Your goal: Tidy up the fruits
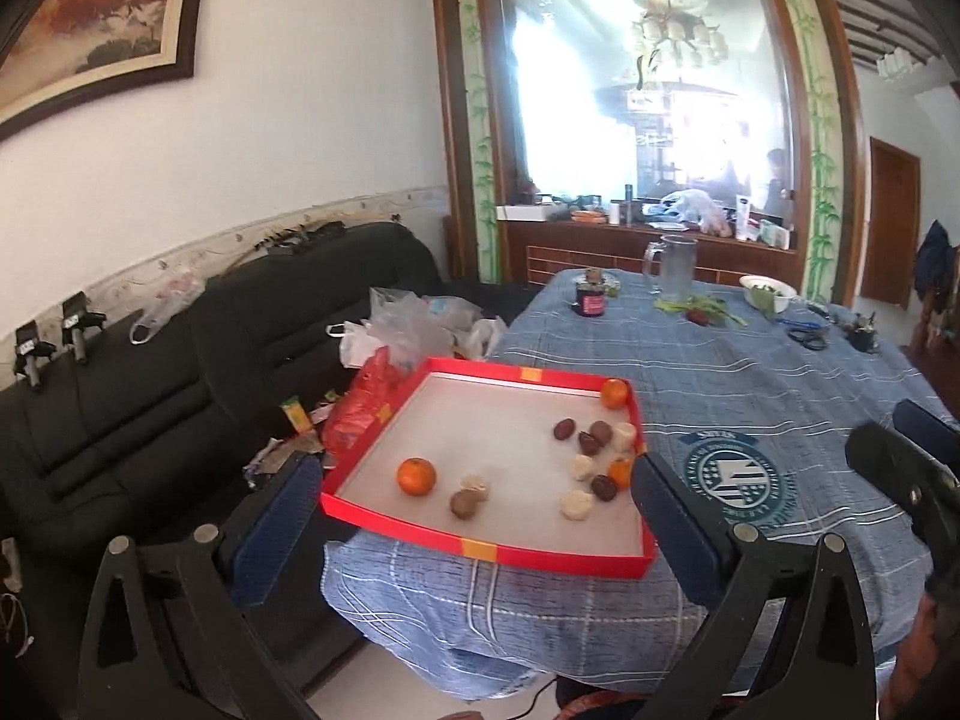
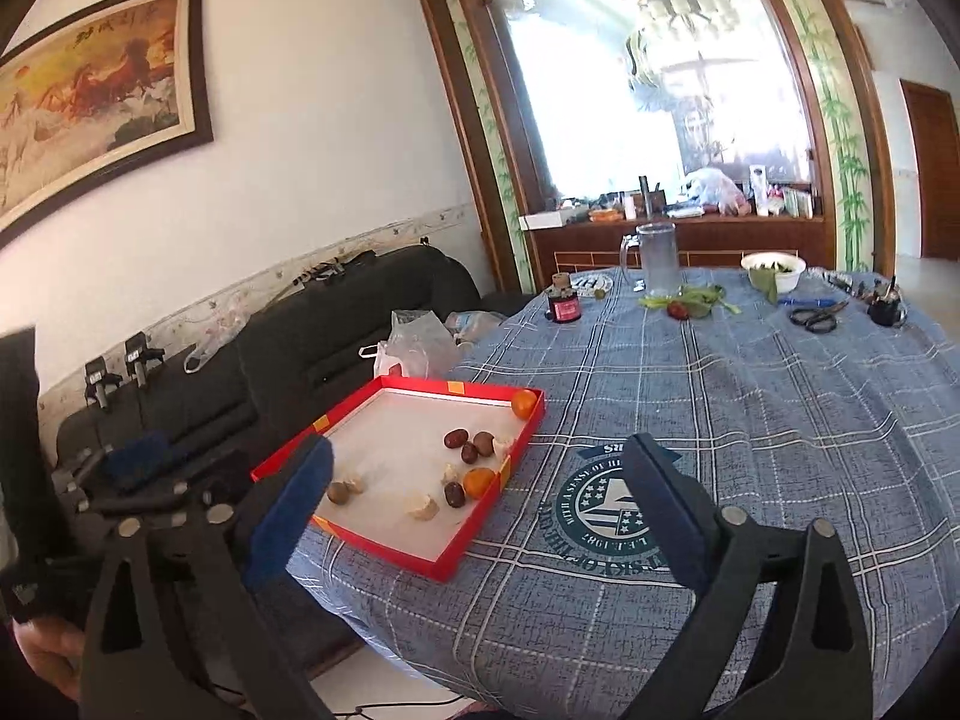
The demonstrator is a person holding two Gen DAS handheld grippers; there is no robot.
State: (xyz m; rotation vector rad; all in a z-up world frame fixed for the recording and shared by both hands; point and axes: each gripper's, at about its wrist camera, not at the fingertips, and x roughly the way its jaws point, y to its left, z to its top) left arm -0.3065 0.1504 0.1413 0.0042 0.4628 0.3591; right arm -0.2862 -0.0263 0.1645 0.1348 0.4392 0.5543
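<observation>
A shallow red tray [image 1: 480,552] sits at the near left edge of the table [image 1: 750,372], its left corner jutting a little past the blue checked cloth [image 2: 750,396] toward the black sofa [image 1: 150,408]. That spot keeps it within easy reach of both tools.

All the fruit lies loose on the tray's pale floor, mixed rather than grouped. One orange [image 1: 416,476] rests alone near the left wall, with a brown nut [image 1: 464,504] and a pale piece [image 1: 475,485] just beside it. A second orange [image 1: 614,393] is wedged in the far right corner, likely because it rolled until the walls stopped it. A third orange [image 1: 620,471] leans on the right wall, among dark red dates [image 1: 564,429] and pale lumps [image 1: 576,505]. Whether these are peeled fruit or something else I cannot tell.

The left tongs [image 1: 477,531] hang above the near end of the tray, spread wide, with nothing between them. The right tongs [image 2: 480,516] are also spread wide and carry nothing; they hover over the cloth near the tray's right side.

Spread jaws over the tray suit a reach for a piece, and suit equally a piece just let go. The mixed scatter could be fruit waiting to be grouped, or fruit gathered into the tray as the goal itself.

Far across the table stand a clear jug [image 2: 657,261] and a white bowl [image 2: 773,273].
</observation>
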